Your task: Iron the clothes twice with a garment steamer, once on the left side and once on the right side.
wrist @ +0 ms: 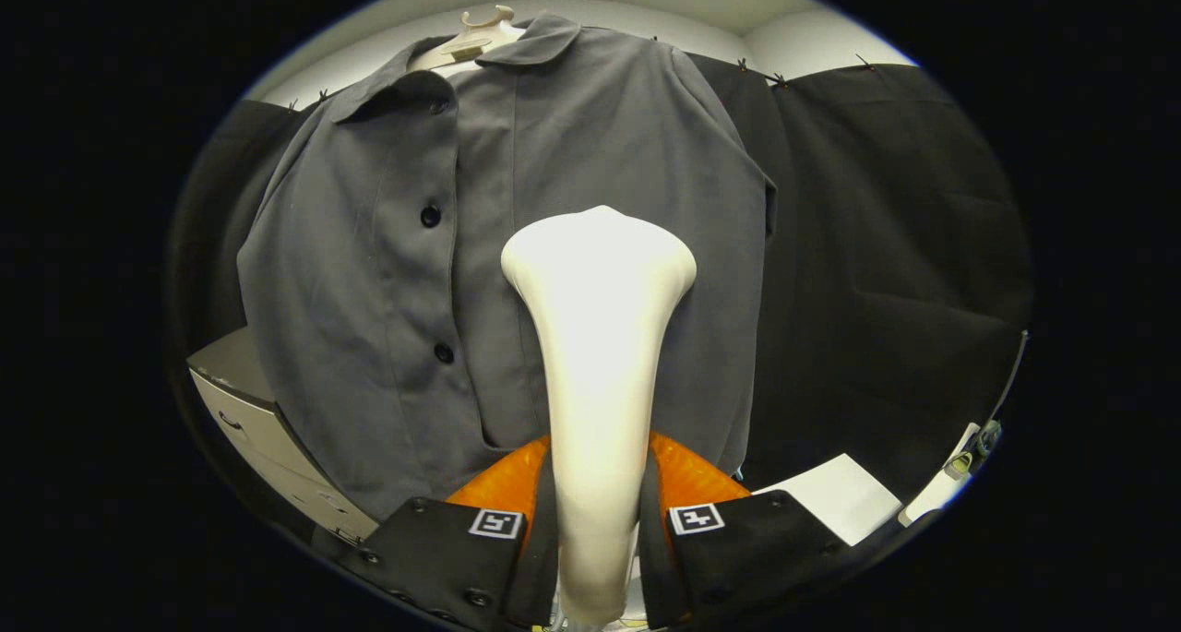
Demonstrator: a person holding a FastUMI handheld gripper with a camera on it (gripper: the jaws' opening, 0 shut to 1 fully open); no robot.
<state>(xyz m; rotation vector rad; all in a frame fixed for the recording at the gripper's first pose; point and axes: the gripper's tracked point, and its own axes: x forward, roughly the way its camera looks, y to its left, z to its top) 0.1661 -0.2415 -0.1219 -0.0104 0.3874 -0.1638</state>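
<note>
I have the gripper (598, 521) clamped on the steamer (598, 355), both fingers pressing its handle; its head sits against the shirt (369, 272) right of the buttons; how many passes are done I can't judge.

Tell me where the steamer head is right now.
In the gripper view the steamer is clamped between the gripper fingers, its head against the grey shirt, just beside the button placket on the side away from the cabinet.
</note>
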